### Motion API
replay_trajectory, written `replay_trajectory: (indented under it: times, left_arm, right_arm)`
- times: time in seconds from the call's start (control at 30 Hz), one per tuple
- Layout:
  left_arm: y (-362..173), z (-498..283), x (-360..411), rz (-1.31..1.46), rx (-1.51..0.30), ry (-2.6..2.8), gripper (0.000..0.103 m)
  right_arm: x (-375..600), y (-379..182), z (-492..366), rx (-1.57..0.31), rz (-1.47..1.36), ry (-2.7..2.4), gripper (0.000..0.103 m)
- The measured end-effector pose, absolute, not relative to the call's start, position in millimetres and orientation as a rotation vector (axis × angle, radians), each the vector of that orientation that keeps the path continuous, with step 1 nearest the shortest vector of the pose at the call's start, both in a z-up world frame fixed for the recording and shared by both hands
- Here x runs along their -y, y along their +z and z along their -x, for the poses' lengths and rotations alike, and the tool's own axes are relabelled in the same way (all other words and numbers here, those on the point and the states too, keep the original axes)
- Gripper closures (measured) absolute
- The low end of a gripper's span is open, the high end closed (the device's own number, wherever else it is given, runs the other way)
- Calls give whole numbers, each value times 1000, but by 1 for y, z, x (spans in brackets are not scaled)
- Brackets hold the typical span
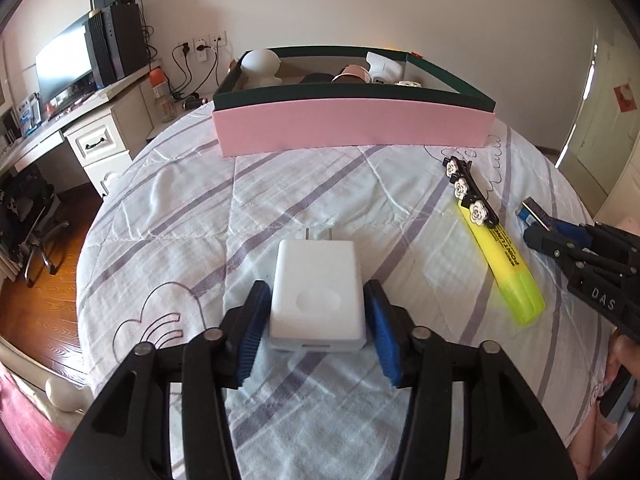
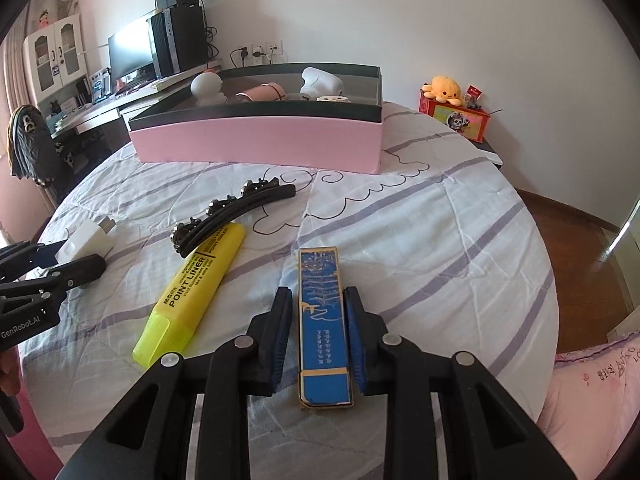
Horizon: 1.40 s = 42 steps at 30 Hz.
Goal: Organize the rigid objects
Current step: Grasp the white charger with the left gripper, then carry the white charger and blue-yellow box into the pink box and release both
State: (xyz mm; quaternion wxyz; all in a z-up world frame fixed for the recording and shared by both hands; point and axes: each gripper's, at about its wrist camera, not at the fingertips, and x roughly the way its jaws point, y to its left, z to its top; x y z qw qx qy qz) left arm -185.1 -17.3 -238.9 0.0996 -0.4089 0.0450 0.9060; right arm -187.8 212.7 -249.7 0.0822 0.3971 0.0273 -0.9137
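My left gripper (image 1: 316, 300) straddles a white charger plug (image 1: 316, 292) lying on the bed; its blue pads touch or nearly touch the charger's sides. My right gripper (image 2: 320, 300) straddles a blue and gold flat case (image 2: 323, 320) on the bed, with a small gap on each side. A yellow highlighter (image 2: 192, 284) and a black hair clip with white flowers (image 2: 232, 212) lie between the two grippers. The pink box with a dark rim (image 1: 352, 124) stands at the far side and holds several items.
The bed has a white quilt with purple stripes (image 1: 320, 184). A desk with a monitor (image 1: 64, 64) stands to the left. A nightstand with a yellow plush and a colourful box (image 2: 456, 112) is at the right. Wooden floor lies beyond the bed's edges.
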Motion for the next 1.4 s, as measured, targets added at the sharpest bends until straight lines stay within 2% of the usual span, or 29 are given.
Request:
replay_trajectory:
  times: [0.13,0.17,0.2,0.3,0.67,0.97,1.27,1.4]
  left_arm:
    - [-239,185,15,1185,-138,2686,52]
    - [-239,185,14,1177,-149,2681,59]
    - [-239,185,14,1170,-162,2685,63]
    - [-237,184,11,1168,-192,2683,63]
    - [-223,184,9,1133,-220,2682,63]
    - [-205,190,12,1078,-165,2661,63]
    - [-167,225,3,968,-181,2652,63]
    - [-154,258,-8,953,-221,2645,63]
  right_arm:
    - [-213,-250,187,-88,-1175,-2731,77]
    - [-213,-250,187,-95,-1171,-2727,76]
    - [-213,-250,187,-106,-1167,-2721,77]
    - [-214,-248,187,-118,-1165,-2714,82]
    - [-219,-232,186,-51,-1121,-2690,82]
    - [-220,-213,192,-13,-1066,-2662,82]
    - [-218,-188,218,-20,-997,-2627,82]
    - [-214,-172,241,-87,-962,-2631,82]
